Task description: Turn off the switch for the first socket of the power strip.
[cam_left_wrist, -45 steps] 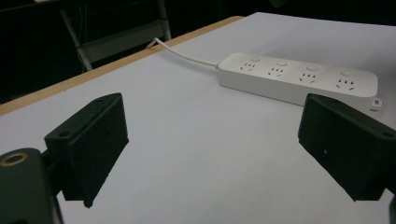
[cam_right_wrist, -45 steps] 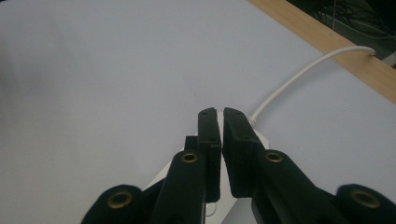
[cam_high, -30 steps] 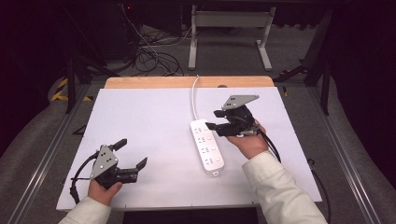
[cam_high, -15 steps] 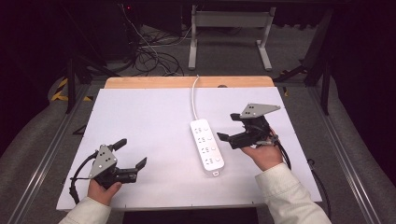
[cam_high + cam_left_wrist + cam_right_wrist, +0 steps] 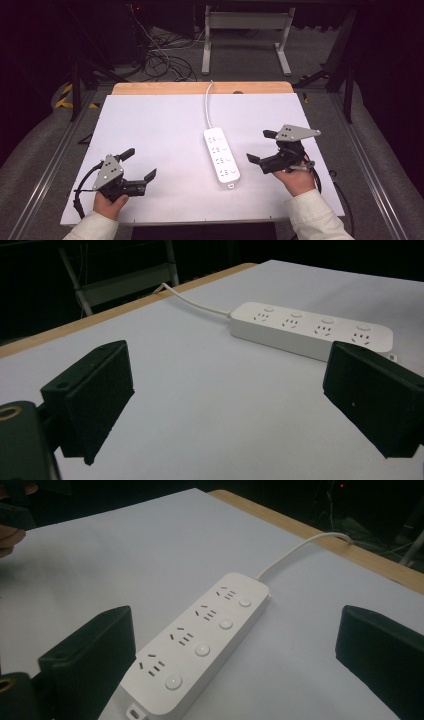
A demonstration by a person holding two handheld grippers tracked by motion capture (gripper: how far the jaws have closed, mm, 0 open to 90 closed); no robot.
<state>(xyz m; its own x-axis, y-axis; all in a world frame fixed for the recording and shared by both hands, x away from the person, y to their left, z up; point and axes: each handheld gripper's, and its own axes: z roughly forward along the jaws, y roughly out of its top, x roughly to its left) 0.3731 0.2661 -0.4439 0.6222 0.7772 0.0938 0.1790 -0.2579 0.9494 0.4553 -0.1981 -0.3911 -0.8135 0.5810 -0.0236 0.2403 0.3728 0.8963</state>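
A white power strip [image 5: 221,156] with several sockets and round buttons lies lengthwise in the middle of the white table [image 5: 165,125]. Its white cable [image 5: 209,107] runs to the far edge. My right gripper [image 5: 262,146] hovers open just right of the strip, its jaws wide apart and empty. In the right gripper view the power strip [image 5: 200,640] lies between and beyond the jaws. My left gripper [image 5: 139,163] rests open near the front left of the table. In the left gripper view the power strip [image 5: 310,330] sits farther off, with nothing between the jaws.
A wooden strip [image 5: 200,88] borders the table's far edge. Beyond it stand a white metal frame [image 5: 245,30] and tangled cables [image 5: 160,60] on the floor. Metal rails run along both sides of the table.
My right gripper has pulled away from the power strip, moving right and toward the front edge. The left gripper has stayed put.
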